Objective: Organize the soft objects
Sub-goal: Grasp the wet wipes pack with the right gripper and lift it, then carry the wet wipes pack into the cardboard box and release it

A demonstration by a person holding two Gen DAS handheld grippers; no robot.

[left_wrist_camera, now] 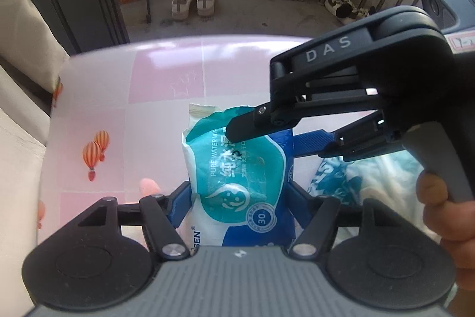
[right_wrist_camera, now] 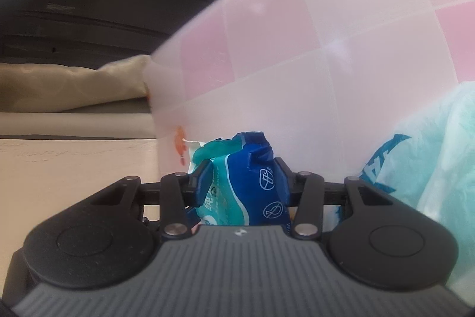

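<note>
A blue and teal pack of wet wipes lies lengthwise in front of me over the pink checked table. My left gripper has its blue pads against the pack's two long sides near its close end. My right gripper comes in from the right, one finger over the pack's far end and one beneath its right edge. In the right wrist view the wipes pack is crumpled between the pads of the right gripper. A hand holds the right gripper's handle.
A thin teal and white plastic bag lies on the table just right of the pack. Beige cushions border the table's left side. Shoes stand on the floor beyond the table's far edge.
</note>
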